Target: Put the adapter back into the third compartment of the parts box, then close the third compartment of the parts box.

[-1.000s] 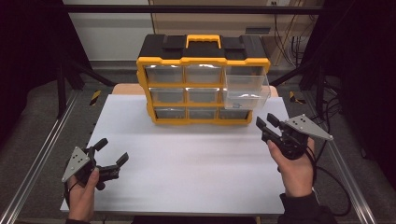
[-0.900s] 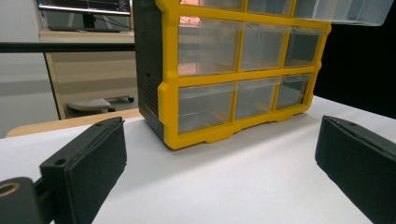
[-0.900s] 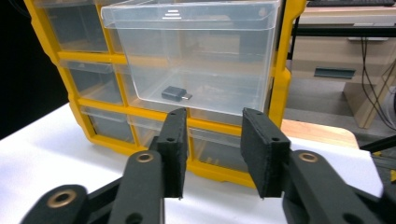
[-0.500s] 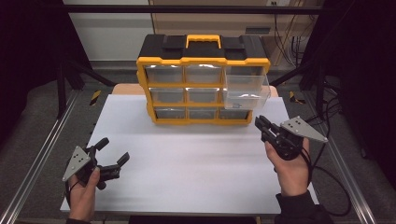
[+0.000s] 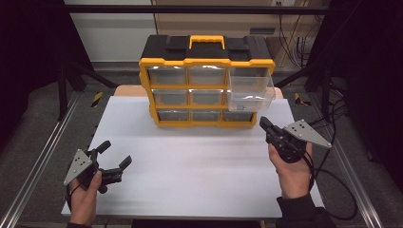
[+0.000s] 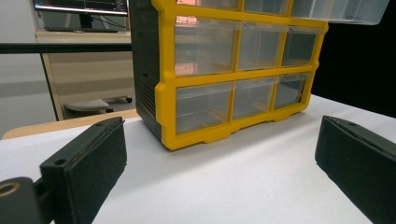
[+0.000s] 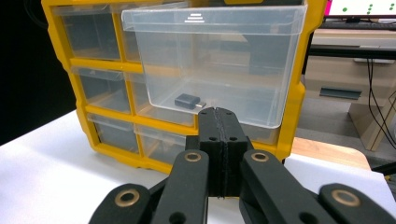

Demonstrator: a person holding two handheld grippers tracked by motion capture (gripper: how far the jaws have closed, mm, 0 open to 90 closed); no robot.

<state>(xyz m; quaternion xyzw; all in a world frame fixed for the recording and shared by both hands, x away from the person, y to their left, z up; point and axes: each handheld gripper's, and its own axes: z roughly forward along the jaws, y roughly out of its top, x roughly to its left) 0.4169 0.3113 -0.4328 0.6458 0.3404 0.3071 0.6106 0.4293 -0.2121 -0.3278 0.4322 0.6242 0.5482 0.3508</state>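
A clear plastic drawer (image 5: 250,88) juts from the top right of a yellow-and-black nine-drawer organiser (image 5: 206,80), a small dark adapter-like block (image 7: 188,101) lying on its floor. The right gripper (image 5: 266,126), jaws pressed together and empty, sits just in front of and below it, the likelier to push it home; the left gripper (image 5: 115,157) rests wide apart, well away

A drawer cabinet (image 5: 206,80) stands at the middle of the table's (image 5: 199,161) far edge. Its top right drawer (image 5: 250,88) juts out toward the near edge, with a small adapter (image 7: 188,101) lying inside. The left gripper (image 5: 114,159) sits by the near left corner, the right gripper (image 5: 264,124) before the cabinet's right end.
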